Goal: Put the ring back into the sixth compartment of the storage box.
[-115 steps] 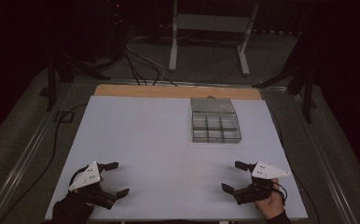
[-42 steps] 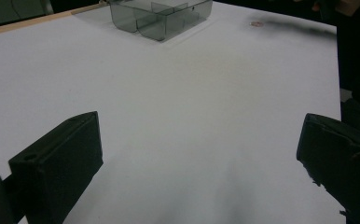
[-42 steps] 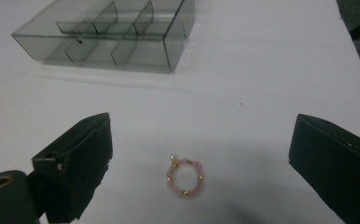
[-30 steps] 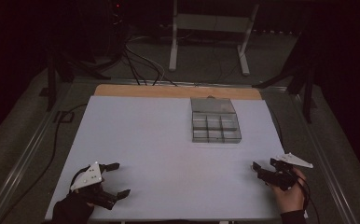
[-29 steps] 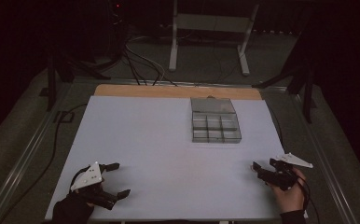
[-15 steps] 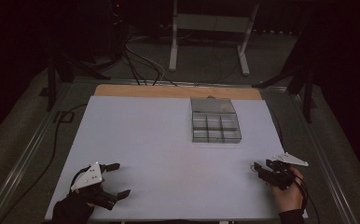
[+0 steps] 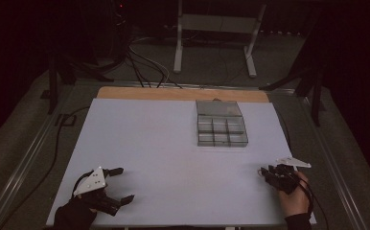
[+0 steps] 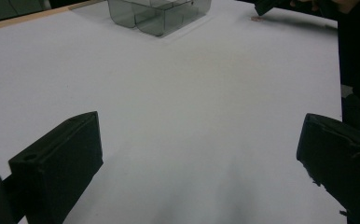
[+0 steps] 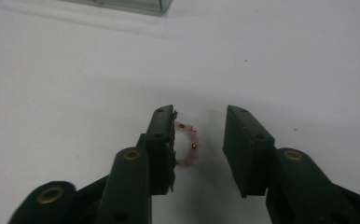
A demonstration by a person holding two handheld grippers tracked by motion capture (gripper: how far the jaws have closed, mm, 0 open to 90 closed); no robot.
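While both grippers' jaws gape empty near the table's (image 7: 140,120) front edge, its middle lies bare.

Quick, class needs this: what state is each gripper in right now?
Left gripper: open wide, holding nothing.
Right gripper: open, jaws either side of a small pink beaded ring on the table, not yet gripped.
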